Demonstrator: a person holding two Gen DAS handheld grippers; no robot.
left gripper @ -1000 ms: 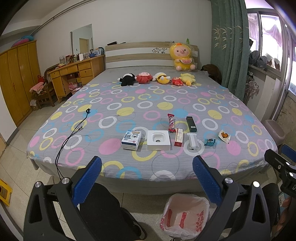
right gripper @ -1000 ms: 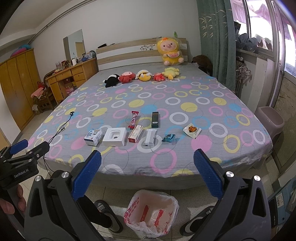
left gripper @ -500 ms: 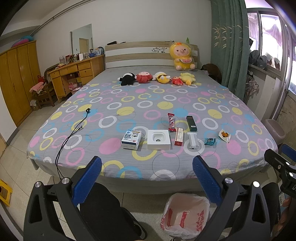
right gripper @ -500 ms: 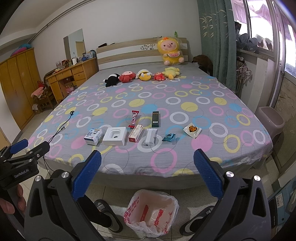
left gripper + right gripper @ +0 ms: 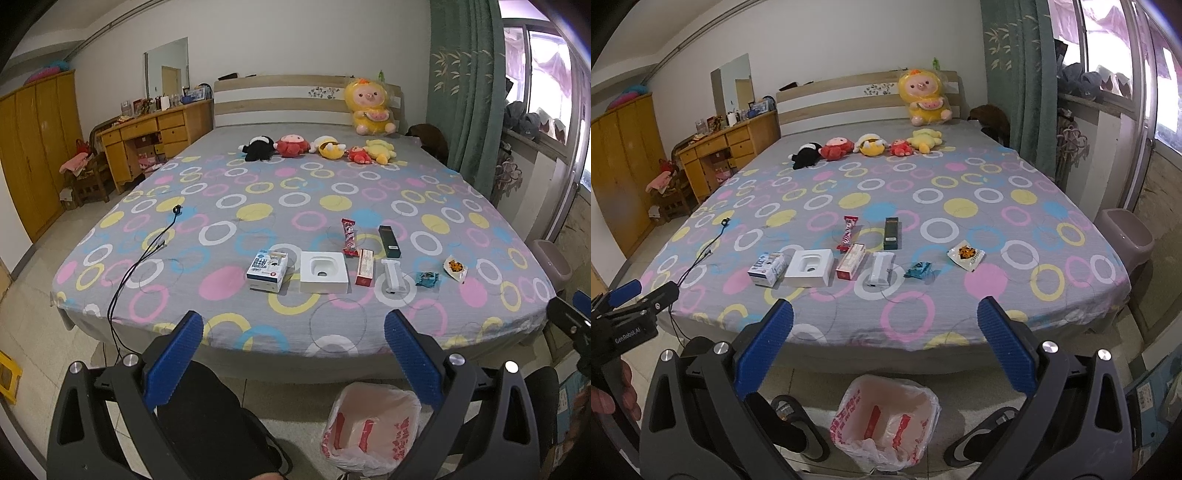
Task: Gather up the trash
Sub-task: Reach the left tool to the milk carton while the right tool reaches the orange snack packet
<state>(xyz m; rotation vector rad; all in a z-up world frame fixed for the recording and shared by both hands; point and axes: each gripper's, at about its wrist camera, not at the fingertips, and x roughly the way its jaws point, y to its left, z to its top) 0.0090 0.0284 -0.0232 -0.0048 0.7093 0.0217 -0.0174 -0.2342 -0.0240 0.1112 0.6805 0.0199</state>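
Both jaws wide open, nothing held: left gripper (image 5: 293, 328) and right gripper (image 5: 885, 317) sit short of the bed (image 5: 923, 306) edge, all trash well ahead of the tips. Trash bag (image 5: 886, 421) is on the floor below the jaws, between them, mouth slumped open. Row ahead of the right jaws, left to right: blue-white carton (image 5: 767, 268) ahead of the left finger, white box tray (image 5: 809, 267) beside it, red-white box (image 5: 851, 260), red candy wrapper (image 5: 847, 233) further out, white flat box (image 5: 879, 274), dark green box (image 5: 891, 232) beyond it, teal wrapper (image 5: 917, 269), white-orange sachet (image 5: 965, 254) toward the right finger. Risks, my read: bedspread is soft cloth, so pressing down on thin crinkly wrappers likely pinches fabric with them or slides them away; foil packs are flat with little edge to bite. Cardboard boxes are rigid and rectangular, easier, but the wide tray may exceed a clean pinch and tip out. Bag is limp thin plastic, rim can fold shut, so drops may land on tile. Black cable (image 5: 136, 266) off beyond the left jaw isn't trash, snag risk only.
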